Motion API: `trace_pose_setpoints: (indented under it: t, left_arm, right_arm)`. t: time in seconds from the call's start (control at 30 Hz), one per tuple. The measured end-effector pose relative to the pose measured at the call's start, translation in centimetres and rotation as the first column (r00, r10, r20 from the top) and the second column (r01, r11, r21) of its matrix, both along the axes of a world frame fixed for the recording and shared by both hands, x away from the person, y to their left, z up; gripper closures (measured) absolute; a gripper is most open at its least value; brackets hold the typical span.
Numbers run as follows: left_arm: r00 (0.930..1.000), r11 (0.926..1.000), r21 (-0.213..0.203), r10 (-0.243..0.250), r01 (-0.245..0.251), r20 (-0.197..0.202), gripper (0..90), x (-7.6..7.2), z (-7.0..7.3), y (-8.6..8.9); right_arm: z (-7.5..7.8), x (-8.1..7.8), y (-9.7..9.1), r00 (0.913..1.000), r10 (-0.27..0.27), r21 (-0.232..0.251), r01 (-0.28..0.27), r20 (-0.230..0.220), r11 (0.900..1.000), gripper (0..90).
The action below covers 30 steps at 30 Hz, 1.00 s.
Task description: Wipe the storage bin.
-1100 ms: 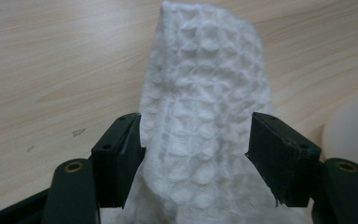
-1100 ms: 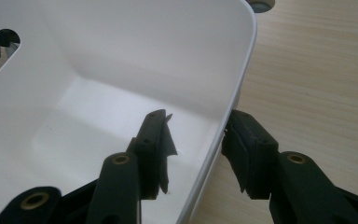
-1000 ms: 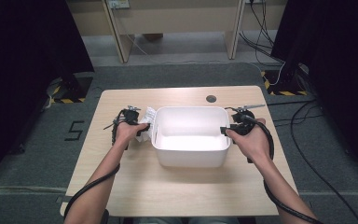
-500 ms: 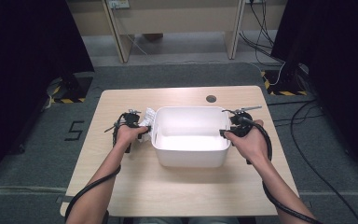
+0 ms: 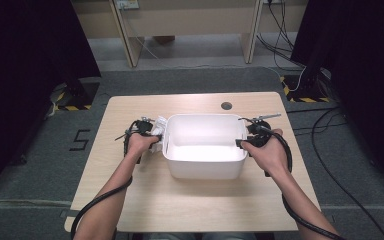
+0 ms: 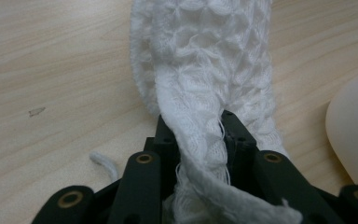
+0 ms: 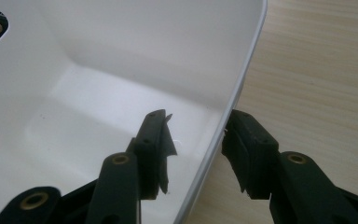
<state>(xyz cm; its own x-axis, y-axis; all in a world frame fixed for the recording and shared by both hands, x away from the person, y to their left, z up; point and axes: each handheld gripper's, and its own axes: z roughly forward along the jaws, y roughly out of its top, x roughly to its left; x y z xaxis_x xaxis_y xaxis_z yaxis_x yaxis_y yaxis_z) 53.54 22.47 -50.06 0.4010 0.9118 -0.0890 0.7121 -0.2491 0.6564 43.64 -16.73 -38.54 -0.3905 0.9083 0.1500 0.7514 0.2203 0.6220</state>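
A white plastic tub [image 5: 205,167] stands mid-table. Against its left wall lies a white knitted cloth [image 5: 159,125]. My left gripper [image 5: 151,137] is at that cloth. In the left gripper view its jaws have just been closing, and the gripper [image 6: 196,122] is shut on a fold of the cloth [image 6: 205,60], which runs away from the jaws over the wood. My right gripper [image 5: 242,143] is at the tub's right rim. In the right gripper view the gripper [image 7: 196,122] is open astride the tub wall [image 7: 98,70], one jaw inside and one outside.
The light wooden table [image 5: 190,210] has a round cable hole [image 5: 226,106] behind the tub. A loose thread [image 6: 103,163] lies on the wood by the left jaws. Cables trail over the floor [image 5: 330,165] to the right, and desk legs stand beyond the table.
Both hands and the tub stay where they were. The cloth beside the tub looks a little more bunched at the left gripper.
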Motion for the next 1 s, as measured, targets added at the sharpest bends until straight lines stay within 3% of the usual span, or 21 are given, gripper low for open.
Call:
trace_pose_setpoints:
  t: [0.33,0.43,0.57,0.8,0.83,0.87,0.9,0.93,1.0]
  left_arm:
    - [0.9998,0.9975,-0.068,0.019,-0.018,0.008,76.4,-0.8,0.1,0.6]
    - [0.9994,0.9978,-0.066,-0.001,0.003,0.035,76.9,-2.3,0.8,1.2]
    - [0.9978,0.9979,-0.063,-0.012,0.016,0.064,76.9,-3.9,1.5,1.8]
    - [0.9885,0.9942,-0.065,-0.077,0.086,0.130,76.9,-9.7,3.9,2.8]
    - [0.9885,0.9942,-0.065,-0.077,0.086,0.130,76.9,-9.7,3.9,2.8]
    - [0.9849,0.9920,-0.068,-0.096,0.107,0.144,76.9,-11.5,4.5,2.8]
    - [0.9849,0.9920,-0.068,-0.096,0.107,0.144,76.9,-11.5,4.5,2.8]
    - [0.9788,0.9886,-0.060,-0.127,0.138,0.161,76.9,-13.3,4.9,2.5]
    - [0.9747,0.9857,-0.072,-0.138,0.152,0.176,76.9,-15.0,5.4,2.3]
  right_arm:
    - [-0.2,0.1,0.1,1.0000,-0.010,-0.006,0.010,0.001,0.9999,62.4]
    - [-0.3,0.0,0.0,0.9996,-0.023,-0.029,0.023,0.018,0.9993,69.7]
    - [-0.2,-0.2,0.1,0.9989,-0.038,-0.029,0.038,0.027,0.9988,71.3]
    - [-0.3,-0.3,0.4,0.9978,-0.057,-0.045,0.058,0.033,0.9973,72.9]
    - [-0.3,-0.3,0.4,0.9978,-0.057,-0.045,0.058,0.033,0.9973,72.9]
    - [-0.4,-0.4,0.5,0.9976,-0.059,-0.051,0.061,0.036,0.9968,73.3]
    - [-0.4,-0.5,0.6,0.9974,-0.061,-0.054,0.063,0.038,0.9966,73.4]
    - [-0.4,-0.5,0.6,0.9973,-0.063,-0.057,0.065,0.039,0.9963,73.4]
    - [-0.4,-0.5,0.7,0.9973,-0.061,-0.065,0.063,0.040,0.9959,73.3]
